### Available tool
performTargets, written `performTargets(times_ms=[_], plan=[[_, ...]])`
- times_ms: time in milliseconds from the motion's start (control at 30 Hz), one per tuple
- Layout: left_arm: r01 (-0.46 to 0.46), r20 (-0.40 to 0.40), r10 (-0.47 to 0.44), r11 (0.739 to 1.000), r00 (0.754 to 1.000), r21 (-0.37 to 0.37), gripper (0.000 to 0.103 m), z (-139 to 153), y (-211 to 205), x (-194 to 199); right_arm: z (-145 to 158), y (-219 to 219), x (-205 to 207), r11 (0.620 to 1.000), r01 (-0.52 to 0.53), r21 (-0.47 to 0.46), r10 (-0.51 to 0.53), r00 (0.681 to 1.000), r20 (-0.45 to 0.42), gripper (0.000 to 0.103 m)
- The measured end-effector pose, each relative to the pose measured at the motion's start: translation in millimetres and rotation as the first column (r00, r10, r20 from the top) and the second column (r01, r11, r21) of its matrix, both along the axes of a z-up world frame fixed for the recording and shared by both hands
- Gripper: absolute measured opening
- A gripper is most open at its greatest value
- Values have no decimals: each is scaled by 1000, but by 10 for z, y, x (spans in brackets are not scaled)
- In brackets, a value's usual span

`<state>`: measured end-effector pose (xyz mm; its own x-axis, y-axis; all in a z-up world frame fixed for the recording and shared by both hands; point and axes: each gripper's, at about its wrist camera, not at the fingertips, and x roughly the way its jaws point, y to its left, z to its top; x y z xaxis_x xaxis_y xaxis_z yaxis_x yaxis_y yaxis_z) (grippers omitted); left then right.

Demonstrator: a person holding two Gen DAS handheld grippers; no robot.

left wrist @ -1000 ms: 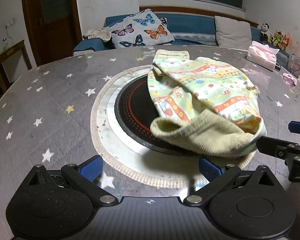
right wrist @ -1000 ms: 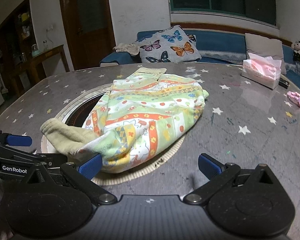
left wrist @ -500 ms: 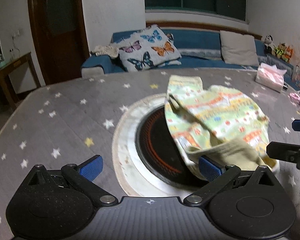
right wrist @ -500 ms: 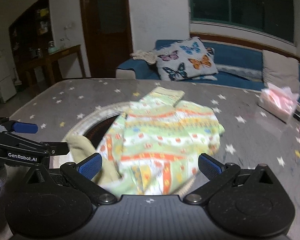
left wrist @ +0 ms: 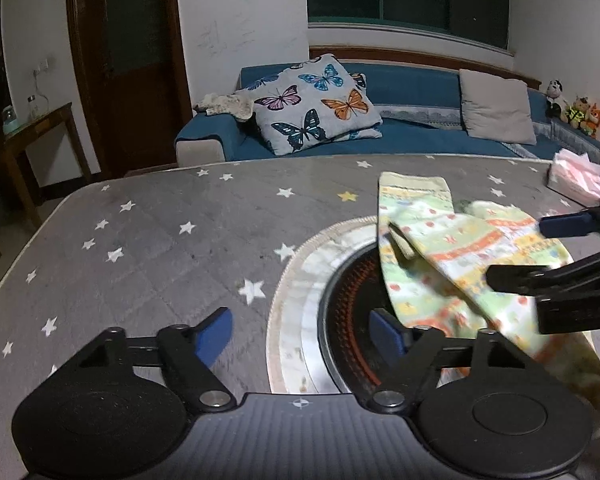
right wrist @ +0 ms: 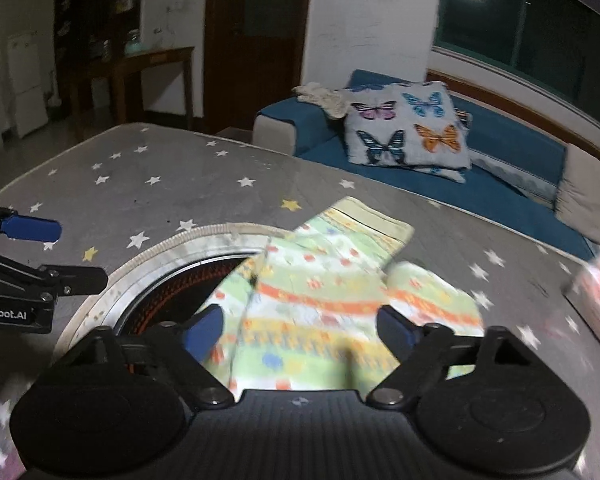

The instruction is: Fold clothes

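While the grey star-printed tablecloth [left wrist: 160,248] covers the whole round table, a dark circular cooktop ringed by a pale fringed mat [left wrist: 300,280] sits set into its middle. Across the right part of that ring lies the pale green child's garment with orange and yellow patterned bands [left wrist: 452,248], its cuffed end pointing toward the far edge; in the right wrist view the same garment [right wrist: 320,300] is motion-blurred. Behind the table stands a blue sofa [left wrist: 412,80] bearing a grey butterfly-print cushion [left wrist: 312,104]. A pink tissue pack [left wrist: 576,176] rests near the table's far right edge. The left gripper [left wrist: 302,330] has its jaws spread wide over bare cloth and cooktop. The right gripper [right wrist: 300,322] likewise stands released, its blue-tipped fingers [right wrist: 204,326] apart above the garment, gripping nothing.
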<state>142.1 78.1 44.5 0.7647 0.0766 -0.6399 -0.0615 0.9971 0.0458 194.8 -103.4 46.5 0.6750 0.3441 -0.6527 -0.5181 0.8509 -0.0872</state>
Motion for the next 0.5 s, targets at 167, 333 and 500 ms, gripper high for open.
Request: performTargets(times_ms=[167, 333, 500], plan=[[6, -1, -6, 1000, 1000, -13, 60, 7, 83, 271, -212, 257, 347, 999, -23, -41, 22, 1000, -14, 70], [48, -9, -48, 998, 999, -28, 59, -18, 34, 625, -422, 331, 576, 998, -28, -47, 25, 997, -73, 40], [107, -16, -108, 993, 994, -54, 58, -99, -89, 1003, -356, 147, 536, 1000, -14, 15, 15, 997, -71, 10]])
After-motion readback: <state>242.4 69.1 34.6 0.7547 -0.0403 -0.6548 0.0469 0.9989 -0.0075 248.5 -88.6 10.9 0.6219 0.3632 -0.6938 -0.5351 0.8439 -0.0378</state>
